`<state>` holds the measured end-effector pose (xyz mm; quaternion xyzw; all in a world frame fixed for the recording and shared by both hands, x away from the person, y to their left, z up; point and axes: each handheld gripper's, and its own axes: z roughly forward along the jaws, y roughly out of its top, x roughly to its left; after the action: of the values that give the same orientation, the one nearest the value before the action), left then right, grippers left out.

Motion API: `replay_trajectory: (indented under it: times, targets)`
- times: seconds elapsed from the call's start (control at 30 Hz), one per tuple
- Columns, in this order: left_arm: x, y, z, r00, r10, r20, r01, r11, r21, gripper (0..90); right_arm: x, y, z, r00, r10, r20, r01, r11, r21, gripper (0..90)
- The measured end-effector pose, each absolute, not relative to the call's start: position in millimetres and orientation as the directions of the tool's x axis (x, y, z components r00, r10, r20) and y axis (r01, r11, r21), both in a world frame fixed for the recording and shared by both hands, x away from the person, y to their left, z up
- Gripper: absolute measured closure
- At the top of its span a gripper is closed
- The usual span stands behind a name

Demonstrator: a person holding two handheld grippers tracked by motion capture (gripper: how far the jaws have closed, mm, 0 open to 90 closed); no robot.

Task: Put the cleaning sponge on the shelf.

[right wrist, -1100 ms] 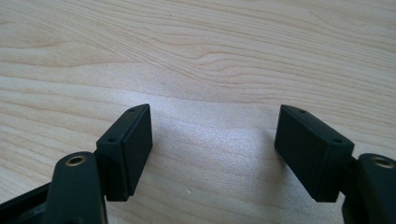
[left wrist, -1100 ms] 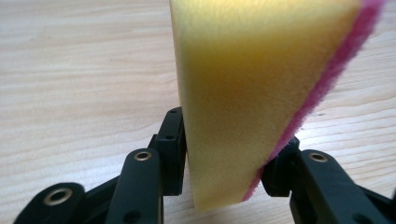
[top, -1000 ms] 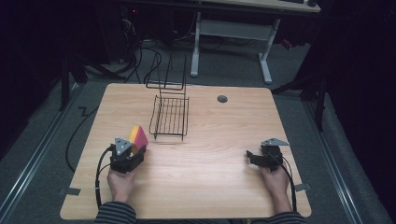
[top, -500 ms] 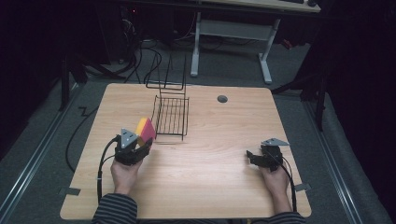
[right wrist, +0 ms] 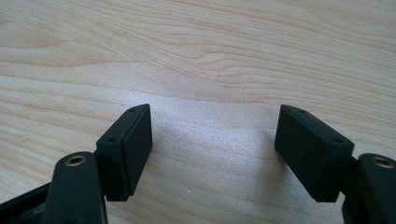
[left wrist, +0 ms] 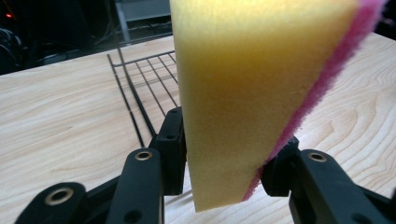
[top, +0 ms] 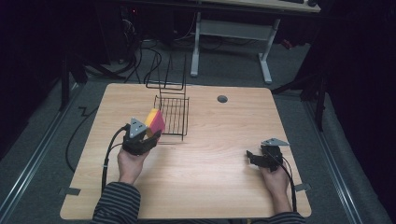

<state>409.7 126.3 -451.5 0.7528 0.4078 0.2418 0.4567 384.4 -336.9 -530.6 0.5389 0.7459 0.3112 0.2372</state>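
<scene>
Yellow foam sponge (left wrist: 243, 93), pink scouring face; light, soft, compressible. Left tool (top: 140, 139) pinches it across flat faces, just beside wire rack (top: 173, 116). Right tool (right wrist: 215, 149) spread, idle.

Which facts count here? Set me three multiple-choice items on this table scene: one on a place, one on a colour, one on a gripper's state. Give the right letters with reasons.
1. Where is the sponge?
A. Lying inside the wire rack
B. Held in the left gripper, beside the wire rack
C. Under the right gripper

2. What colours is the sponge?
A. Blue and white
B. Green all over
C. Yellow with a pink layer

3. How do the right gripper's jaws stand?
A. Open, nothing between them
B. Shut on the sponge
C. Shut on a rack wire

Key:
1 B, the left gripper view shows both jaws pressed against its sides.
2 C, a yellow body and a pink edge show there.
3 A, bare table lies between the parted jaws.
</scene>
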Motion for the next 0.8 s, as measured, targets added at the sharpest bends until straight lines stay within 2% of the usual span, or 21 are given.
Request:
replay_trajectory:
  times: [0.33,0.8]
  targets:
    - [427.8,113.5,-445.0,0.579,0.815,-0.014,0.388,-0.260,0.885,59.2,384.3,-336.8,-530.5,-0.305,0.952,-0.017,0.658,0.224,0.719,28.0]
    - [466.3,85.6,-448.9,0.576,0.817,0.039,0.392,-0.318,0.863,59.0,384.3,-337.0,-530.5,-0.306,0.952,-0.016,0.658,0.224,0.719,28.0]
